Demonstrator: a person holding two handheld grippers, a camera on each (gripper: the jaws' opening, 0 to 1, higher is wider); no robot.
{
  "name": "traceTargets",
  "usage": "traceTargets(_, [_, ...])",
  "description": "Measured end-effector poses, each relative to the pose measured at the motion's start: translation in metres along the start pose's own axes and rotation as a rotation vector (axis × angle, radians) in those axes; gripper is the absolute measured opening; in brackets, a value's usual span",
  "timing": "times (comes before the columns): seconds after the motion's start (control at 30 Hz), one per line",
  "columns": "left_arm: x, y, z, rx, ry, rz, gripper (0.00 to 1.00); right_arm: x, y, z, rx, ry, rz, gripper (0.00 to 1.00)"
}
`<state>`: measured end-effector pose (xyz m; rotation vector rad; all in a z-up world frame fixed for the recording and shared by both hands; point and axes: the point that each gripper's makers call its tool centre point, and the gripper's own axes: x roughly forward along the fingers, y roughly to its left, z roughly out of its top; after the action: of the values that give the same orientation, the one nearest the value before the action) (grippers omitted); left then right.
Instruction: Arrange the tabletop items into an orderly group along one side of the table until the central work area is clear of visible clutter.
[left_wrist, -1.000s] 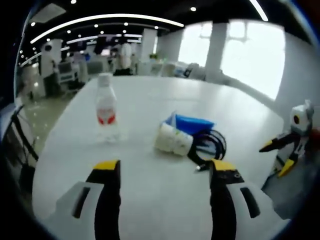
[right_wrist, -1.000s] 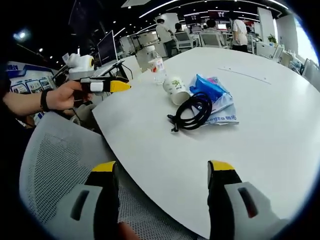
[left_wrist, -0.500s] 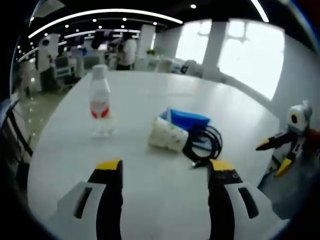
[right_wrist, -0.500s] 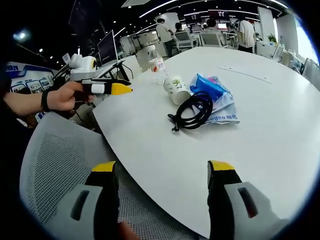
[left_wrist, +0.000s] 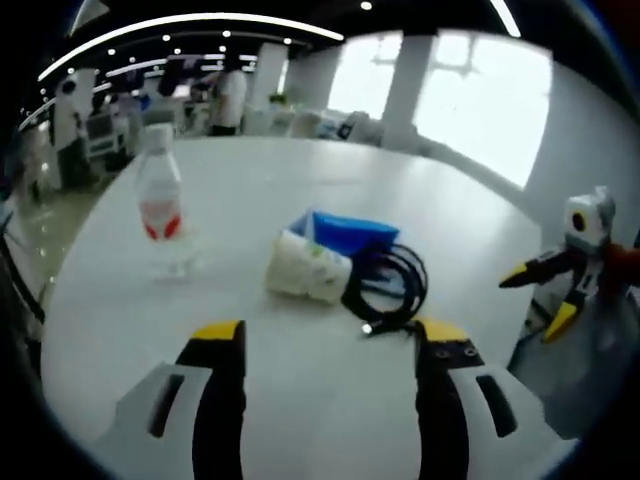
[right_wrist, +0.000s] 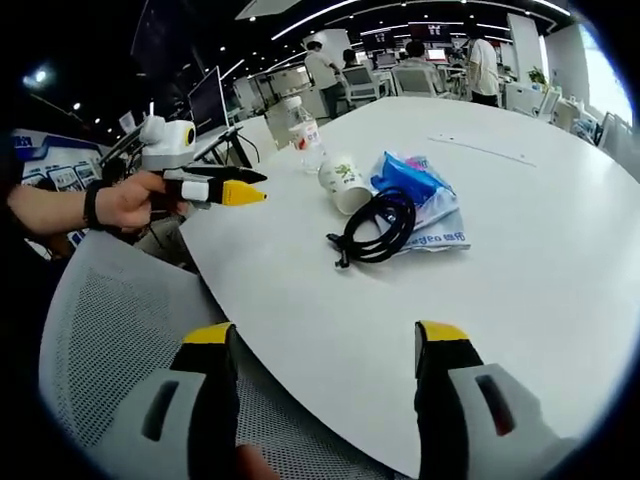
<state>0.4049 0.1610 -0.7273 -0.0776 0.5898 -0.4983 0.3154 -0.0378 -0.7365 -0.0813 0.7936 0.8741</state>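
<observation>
One bottle (left_wrist: 160, 212) upright, paper cup (left_wrist: 306, 273) toppled

Open office w/ bright windows (left_wrist: 470, 110), ceiling strip lights (left_wrist: 190, 25).

On the table (left_wrist: 300, 400), left gripper view: bottle (left_wrist: 160, 210) upright at left, well apart from the cluster; cup (left_wrist: 305, 272) on its side mid-table, touching the cable (left_wrist: 388, 288) coiled to its right. Pouch (left_wrist: 352, 232) just behind cup and cable (partly under the cable). Right gripper view: chair (right_wrist: 110, 340) before the table edge.
</observation>
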Motion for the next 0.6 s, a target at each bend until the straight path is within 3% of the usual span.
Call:
traceTargets(0.43, [0.046, 0.019, 0.031, 0.018, 0.020, -0.044, 0.64, -0.001, -0.003, -0.001, 0.023, 0.001, -0.011, 0.71])
traceTargets(0.6, [0.065, 0.027, 0.037, -0.067, 0.004, -0.050, 0.57, 0.000, -0.004, -0.002, 0.029, 0.003, -0.014, 0.71])
